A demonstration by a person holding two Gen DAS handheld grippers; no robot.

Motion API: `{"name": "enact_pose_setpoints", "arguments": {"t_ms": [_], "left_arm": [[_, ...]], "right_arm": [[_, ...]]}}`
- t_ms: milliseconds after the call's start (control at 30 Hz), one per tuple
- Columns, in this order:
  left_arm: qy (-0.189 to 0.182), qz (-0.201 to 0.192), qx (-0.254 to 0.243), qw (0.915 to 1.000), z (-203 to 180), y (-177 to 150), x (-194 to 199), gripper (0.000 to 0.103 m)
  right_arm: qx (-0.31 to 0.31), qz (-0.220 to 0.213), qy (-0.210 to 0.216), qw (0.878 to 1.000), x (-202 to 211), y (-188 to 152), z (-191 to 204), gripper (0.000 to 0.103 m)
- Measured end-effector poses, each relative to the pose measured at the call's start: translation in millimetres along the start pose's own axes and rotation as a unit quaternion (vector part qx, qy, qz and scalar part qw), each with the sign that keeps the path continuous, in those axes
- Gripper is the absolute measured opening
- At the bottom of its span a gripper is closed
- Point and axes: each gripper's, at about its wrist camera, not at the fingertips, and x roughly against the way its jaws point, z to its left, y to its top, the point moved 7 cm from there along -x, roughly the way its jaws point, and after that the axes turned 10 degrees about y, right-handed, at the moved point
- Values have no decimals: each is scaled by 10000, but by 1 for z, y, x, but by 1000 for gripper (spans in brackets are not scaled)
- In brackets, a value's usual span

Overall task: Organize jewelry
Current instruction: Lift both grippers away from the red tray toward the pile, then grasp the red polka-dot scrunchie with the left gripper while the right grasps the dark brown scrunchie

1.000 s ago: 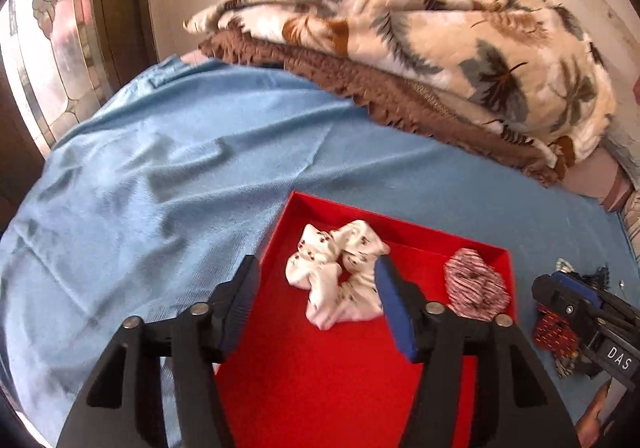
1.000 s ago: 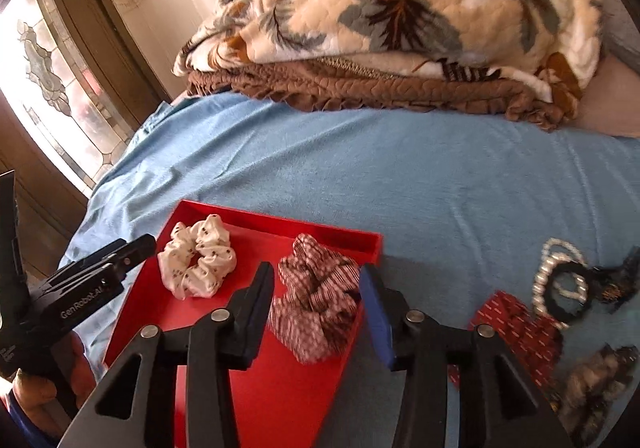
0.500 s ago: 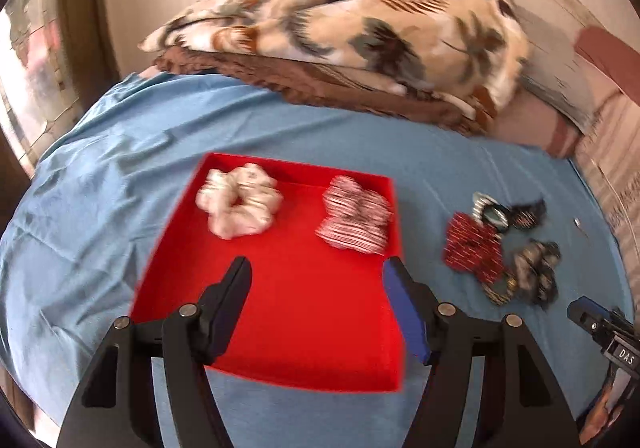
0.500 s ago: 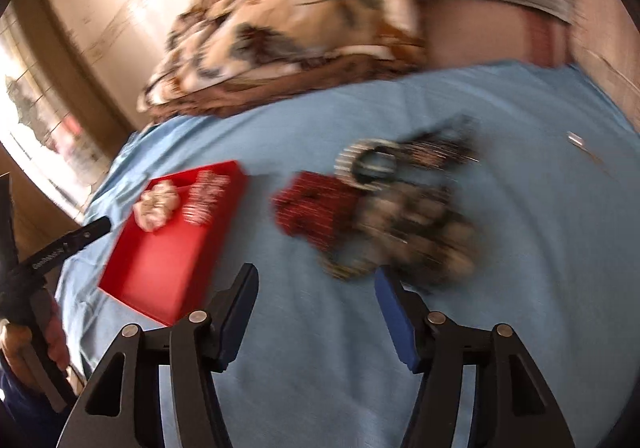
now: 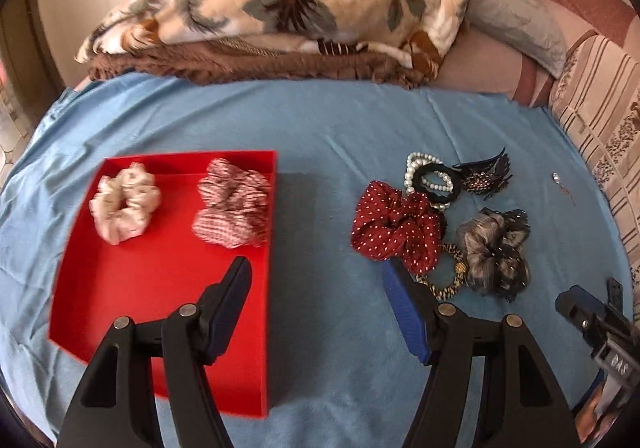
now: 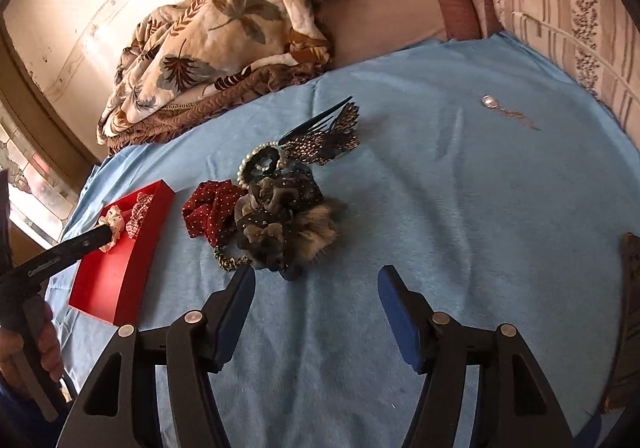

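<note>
A red tray (image 5: 132, 288) lies on the blue sheet and holds a white scrunchie (image 5: 124, 206) and a red-striped scrunchie (image 5: 232, 210). Right of it is a pile: a dark red dotted scrunchie (image 5: 394, 226), a pearl bracelet (image 5: 420, 164), a black hair clip (image 5: 486, 174), a grey-black scrunchie (image 5: 494, 248) and a leopard hair tie (image 5: 448, 282). My left gripper (image 5: 316, 268) is open and empty, between tray and pile. My right gripper (image 6: 316, 276) is open and empty, just short of the pile (image 6: 280, 224). The tray also shows in the right wrist view (image 6: 120, 264).
A folded leaf-print blanket (image 5: 280, 4) on a brown quilt lies at the back. A small pendant with chain (image 6: 504, 110) lies alone on the sheet at the right. A striped cushion (image 5: 600, 120) borders the right side. A dark object (image 6: 628, 320) sits at the right edge.
Both grippers have pulled back from the tray and swung right toward the pile. Each scrunchie stays in the tray. Both grippers remain open.
</note>
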Motion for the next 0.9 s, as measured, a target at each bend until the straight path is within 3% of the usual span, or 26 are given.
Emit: {"name": "enact_pose_setpoints", "arguments": {"t_ms": [400, 667, 700, 733, 767, 800, 900], "left_arm": [[131, 312, -161, 9993, -32, 29, -86, 67], [-53, 471, -49, 9989, -33, 32, -106, 66], [-100, 469, -47, 9988, -35, 31, -106, 53], [-200, 504, -68, 9985, -38, 29, -105, 23], [-279, 578, -107, 9979, -41, 27, -106, 9], [-330, 631, -135, 9974, -45, 24, -104, 4], [-330, 422, -179, 9984, -50, 21, -87, 4]], "right_arm": [[189, 162, 11, 9997, -67, 27, 6, 73], [113, 166, 2, 9998, -83, 28, 3, 73], [90, 158, -6, 9998, -83, 28, 2, 69], [61, 139, 23, 9999, -83, 28, 1, 60], [40, 148, 46, 9999, -84, 28, 1, 35], [27, 176, 34, 9998, -84, 28, 0, 19], [45, 126, 64, 9999, -80, 30, 3, 8]]}}
